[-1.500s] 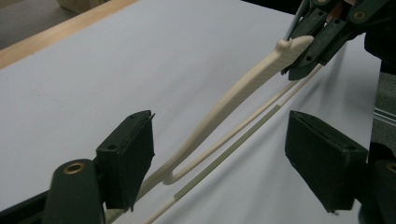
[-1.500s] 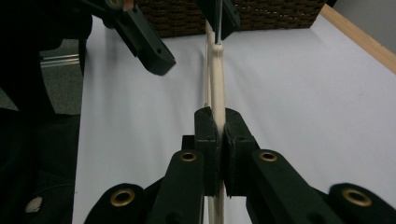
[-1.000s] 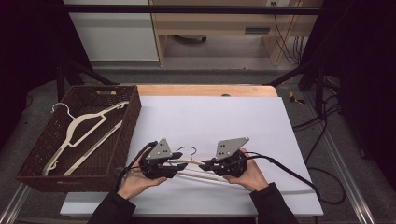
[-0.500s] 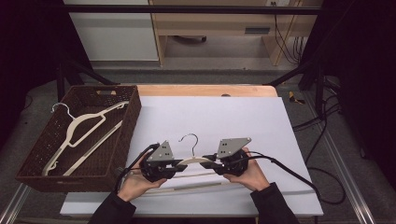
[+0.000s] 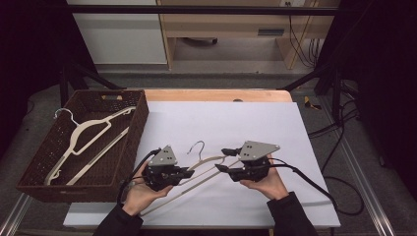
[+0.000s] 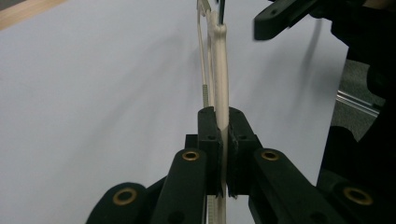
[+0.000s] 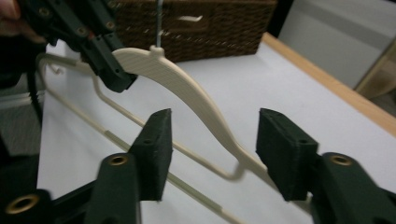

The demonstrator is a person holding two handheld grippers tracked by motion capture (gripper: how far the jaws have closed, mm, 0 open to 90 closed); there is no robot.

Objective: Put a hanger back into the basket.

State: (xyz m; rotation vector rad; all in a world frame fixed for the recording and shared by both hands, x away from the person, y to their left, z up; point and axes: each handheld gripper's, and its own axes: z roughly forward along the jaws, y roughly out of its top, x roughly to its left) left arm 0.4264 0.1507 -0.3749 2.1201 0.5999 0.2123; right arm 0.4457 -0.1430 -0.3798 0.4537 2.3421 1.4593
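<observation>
The cream hanger [image 5: 209, 169], judged light, stiff and smooth, is pinched on one shoulder between the left gripper [image 6: 222, 122] jaws; the right gripper [image 7: 212, 135] jaws have just been spreading, its other shoulder loose between them.

The white-covered counter [image 5: 236, 123] lies bare beyond both tongs and to their right, giving open passage. To the left, the dark brown woven wicker basket [image 5: 140, 123] walls off that side, near the left tongs [image 5: 189, 173].
</observation>
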